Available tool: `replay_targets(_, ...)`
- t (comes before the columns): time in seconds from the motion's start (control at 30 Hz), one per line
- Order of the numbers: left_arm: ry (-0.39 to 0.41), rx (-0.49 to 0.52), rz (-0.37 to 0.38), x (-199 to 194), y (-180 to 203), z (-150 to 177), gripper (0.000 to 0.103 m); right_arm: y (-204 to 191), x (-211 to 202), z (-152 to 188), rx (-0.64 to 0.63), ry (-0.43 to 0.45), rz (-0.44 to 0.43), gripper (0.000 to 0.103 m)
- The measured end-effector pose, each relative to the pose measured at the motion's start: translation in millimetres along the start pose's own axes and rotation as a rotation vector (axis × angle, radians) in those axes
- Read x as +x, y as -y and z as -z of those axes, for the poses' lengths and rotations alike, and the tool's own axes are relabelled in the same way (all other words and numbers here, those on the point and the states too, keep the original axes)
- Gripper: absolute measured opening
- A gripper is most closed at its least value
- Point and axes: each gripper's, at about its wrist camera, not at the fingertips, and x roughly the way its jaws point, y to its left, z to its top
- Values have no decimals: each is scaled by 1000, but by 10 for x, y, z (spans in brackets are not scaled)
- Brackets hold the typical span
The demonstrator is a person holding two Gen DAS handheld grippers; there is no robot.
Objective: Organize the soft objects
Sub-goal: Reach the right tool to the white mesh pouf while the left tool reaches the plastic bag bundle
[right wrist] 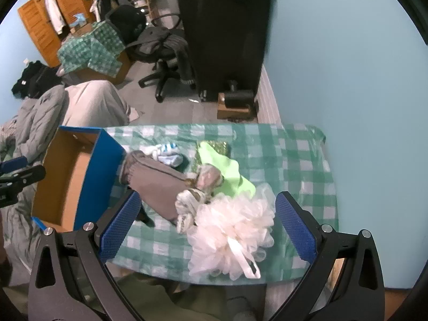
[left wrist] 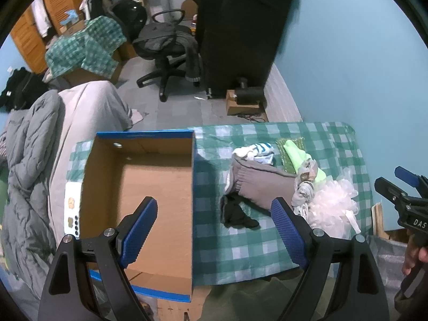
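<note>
So far nothing packed: blue-sided cardboard shoebox with brown inside sitting bare on left part of green-and-white checked tablecloth. All soft items in a loose pile on the cloth, just beside box's right wall. Pile: grey-brown ribbed-cuff knit garment, crumpled black sock-like cloth, white-and-blue striped sock bundle, lime-green cloth over a green glittery sponge-like pad, beige patterned rolled fabric, pale pink mesh bath pouf nearest front edge. Everything left to move, judging by the bare box.

Left gripper spread wide, empty, hovering above box's right wall and cloth. Right gripper spread wide too, empty, pouf and rolled fabric framed between its blue pads, not touching as far as visible.

Writing: "DAS" on right gripper's body in left wrist view, rest cut off. Small label on box's outer left side, unreadable.
</note>
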Motion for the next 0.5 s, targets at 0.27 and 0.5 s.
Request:
replay_targets(0.27, -63, 50, 25, 344, 214, 26, 88, 309, 287, 180, 66, -80, 5, 101)
replay_targets(0.5, -107, 83, 55, 641, 411, 59, 88, 492, 597, 343, 95, -149, -10, 101)
